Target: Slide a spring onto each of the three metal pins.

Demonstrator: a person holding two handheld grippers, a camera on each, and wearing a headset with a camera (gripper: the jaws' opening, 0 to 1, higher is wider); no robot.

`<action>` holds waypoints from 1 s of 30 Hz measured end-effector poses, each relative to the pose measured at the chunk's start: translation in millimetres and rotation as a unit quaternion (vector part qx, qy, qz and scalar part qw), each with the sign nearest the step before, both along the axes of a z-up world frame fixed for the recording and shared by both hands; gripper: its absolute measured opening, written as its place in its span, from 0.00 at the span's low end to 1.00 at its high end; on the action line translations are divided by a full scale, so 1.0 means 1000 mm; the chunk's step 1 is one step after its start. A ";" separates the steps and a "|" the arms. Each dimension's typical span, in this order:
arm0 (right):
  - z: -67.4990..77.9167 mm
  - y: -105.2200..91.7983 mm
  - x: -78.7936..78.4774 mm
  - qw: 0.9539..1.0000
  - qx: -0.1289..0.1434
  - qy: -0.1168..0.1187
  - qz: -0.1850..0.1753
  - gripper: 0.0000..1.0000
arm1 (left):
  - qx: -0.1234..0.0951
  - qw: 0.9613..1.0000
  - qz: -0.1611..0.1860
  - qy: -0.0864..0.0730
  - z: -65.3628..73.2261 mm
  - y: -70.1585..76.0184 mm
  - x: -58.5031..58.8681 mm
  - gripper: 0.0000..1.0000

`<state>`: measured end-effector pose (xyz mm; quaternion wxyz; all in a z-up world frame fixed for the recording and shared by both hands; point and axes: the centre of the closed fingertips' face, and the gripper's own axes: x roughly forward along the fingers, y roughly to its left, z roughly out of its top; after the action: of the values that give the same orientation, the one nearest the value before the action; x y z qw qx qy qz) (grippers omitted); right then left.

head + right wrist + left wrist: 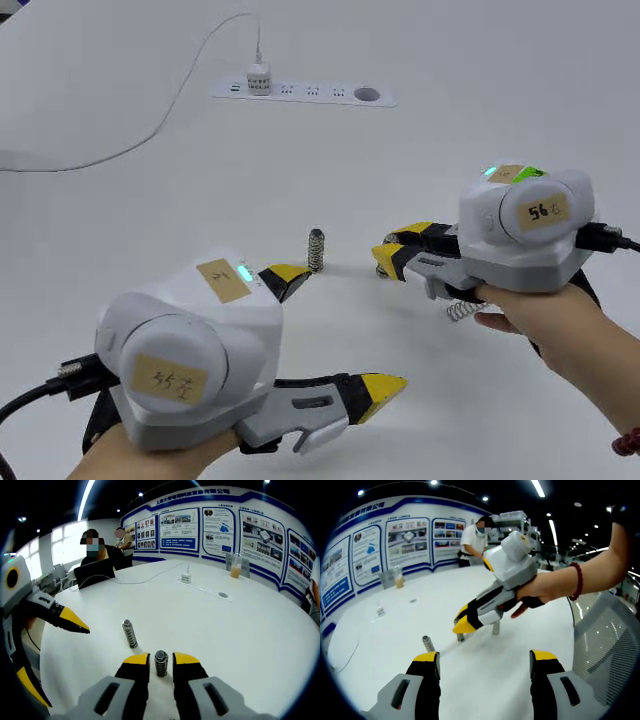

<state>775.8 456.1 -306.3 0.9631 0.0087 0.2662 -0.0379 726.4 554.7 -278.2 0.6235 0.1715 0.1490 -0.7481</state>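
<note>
yellow-tipped, your right gripper (161, 656) flanks a sprung pin (160, 664), grip unclear; left gripper (485, 655) gapes; head view adds a loose spring (463, 311).

Black fingers (380, 385) tipped yellow, grey spring (316, 250), white table (300, 170) and power strip (310, 92).

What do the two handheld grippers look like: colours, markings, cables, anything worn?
Both are alike: the left gripper and right gripper have white-grey moulded bodies, black jaws with yellow tips, a lit green light on top, tan tape labels with handwritten marks, and a black cable out the rear. A red bead bracelet sits on the right wrist.
</note>
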 end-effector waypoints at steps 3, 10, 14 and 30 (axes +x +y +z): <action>0.005 -0.002 -0.001 1.000 0.000 -0.004 -0.003 0.19 | 0.000 1.000 0.000 -0.002 0.000 0.000 0.000 0.74; 0.022 -0.001 -0.004 0.999 0.020 -0.023 -0.010 0.26 | -0.005 1.000 -0.001 0.002 0.002 -0.003 -0.001 0.74; 0.029 -0.003 -0.009 0.999 0.035 -0.029 -0.020 0.30 | -0.006 1.000 -0.002 0.000 0.004 -0.005 -0.002 0.74; 0.059 -0.011 -0.043 0.996 0.048 -0.046 -0.051 0.43 | -0.023 0.999 -0.019 -0.013 0.014 -0.018 -0.010 0.73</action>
<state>732.7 445.1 -246.9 0.9697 0.0702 0.2221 -0.0735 716.4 536.7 -264.3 0.6151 0.1690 0.1204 -0.7606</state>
